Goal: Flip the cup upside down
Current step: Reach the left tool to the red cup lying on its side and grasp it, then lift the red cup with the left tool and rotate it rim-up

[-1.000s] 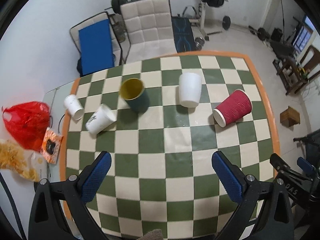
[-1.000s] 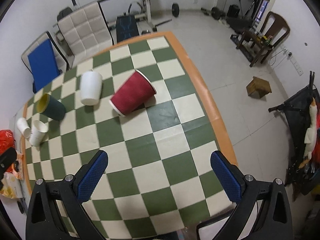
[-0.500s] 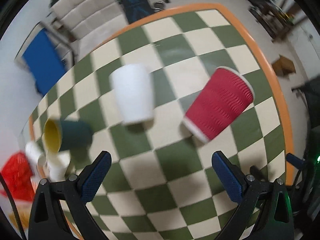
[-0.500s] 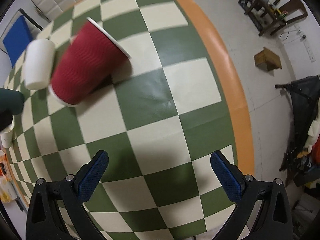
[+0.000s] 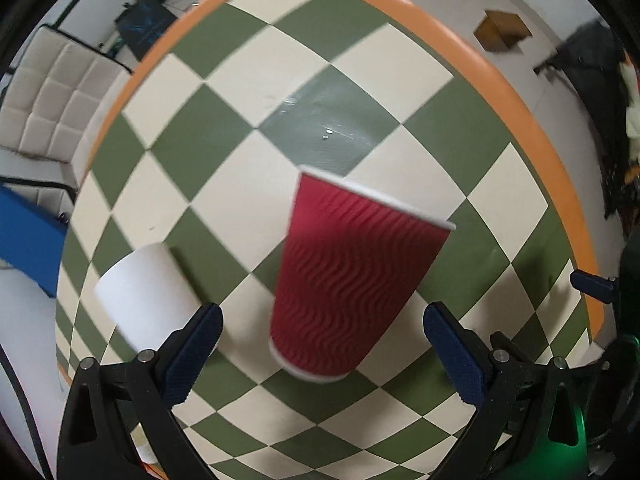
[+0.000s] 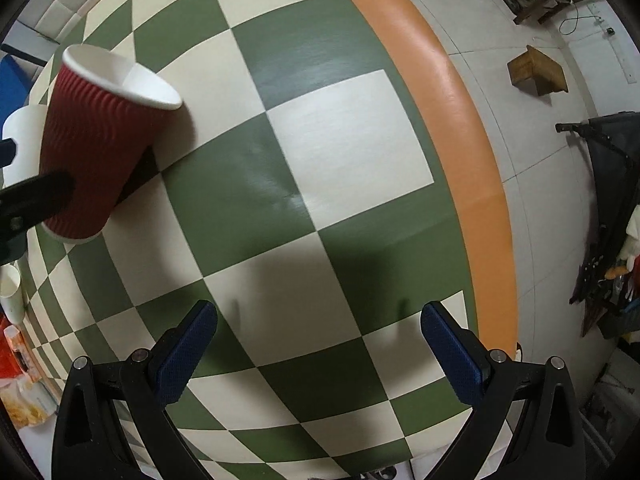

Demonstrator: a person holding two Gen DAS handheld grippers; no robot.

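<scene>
Left wrist view: the red cup (image 5: 352, 280) lies on its side on the checkered desk (image 5: 360, 80), dead ahead between the spread fingers of the empty left claw (image 5: 322, 350), base toward the claw and rim pointing away, a white cup (image 5: 148, 300) just beside. Right wrist view: the same red cup (image 6: 100, 148) sits far off to the left of the wide-open, empty right claw (image 6: 320, 350); the left claw appears nearer.
</scene>
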